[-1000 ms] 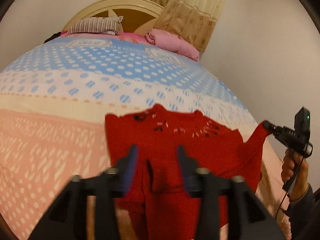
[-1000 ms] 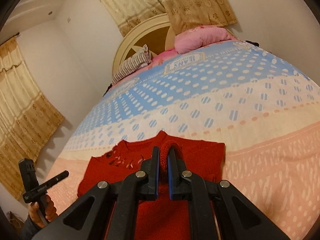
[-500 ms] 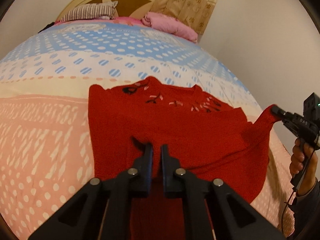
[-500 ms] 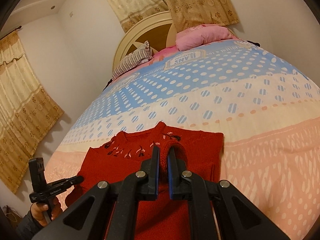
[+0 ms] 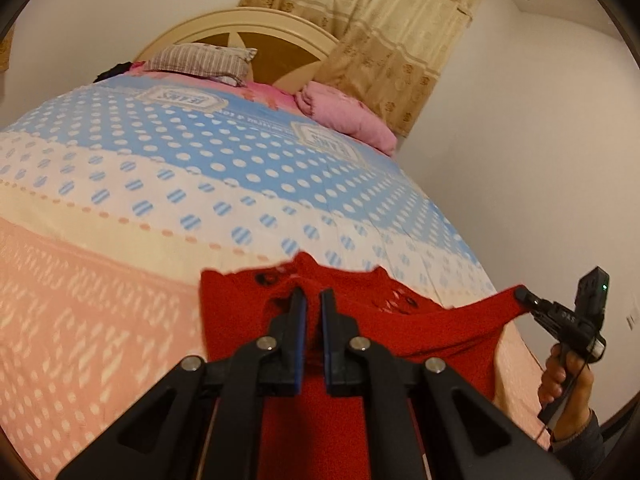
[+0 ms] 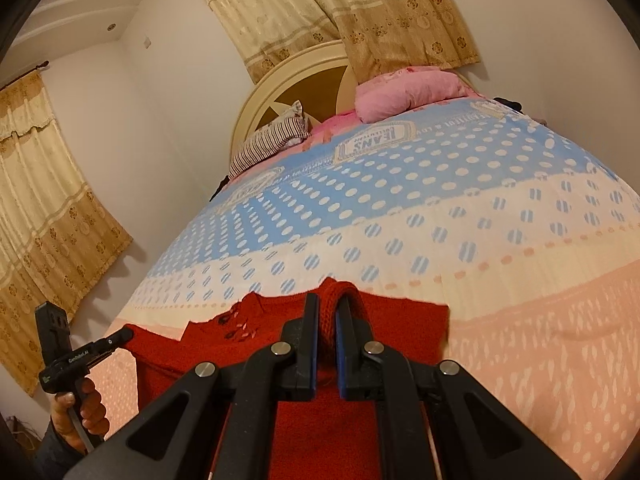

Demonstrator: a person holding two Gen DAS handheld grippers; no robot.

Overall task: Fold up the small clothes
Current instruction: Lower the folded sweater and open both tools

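— Bedroom first: cream walls, gold patterned curtains, and a wide bed under a quilted cover of blue dots, cream and peach bands. Where's your garment?

— Your small red knitted sweater lies at the near, peach end of that bed, neckline towards the headboard.

— What are your tongs doing?

— Your left tongs are closed down to a thin slit on a pinch of the red knit at one edge. Your right tongs are shut on a thick ribbed fold, likely a cuff or hem, which bulges up between the blades.

— Why hold it so?

— Two grips at opposite sides let you lift and stretch the cloth evenly; in the left view the fabric pulls taut towards your other hand. I'd judge you're raising it to lay one part over another.

— And its look?

— Chunky, soft knit, deep red, with small dark and pale stitched motifs below the collar. It sags between the grips, so expect it to droop.
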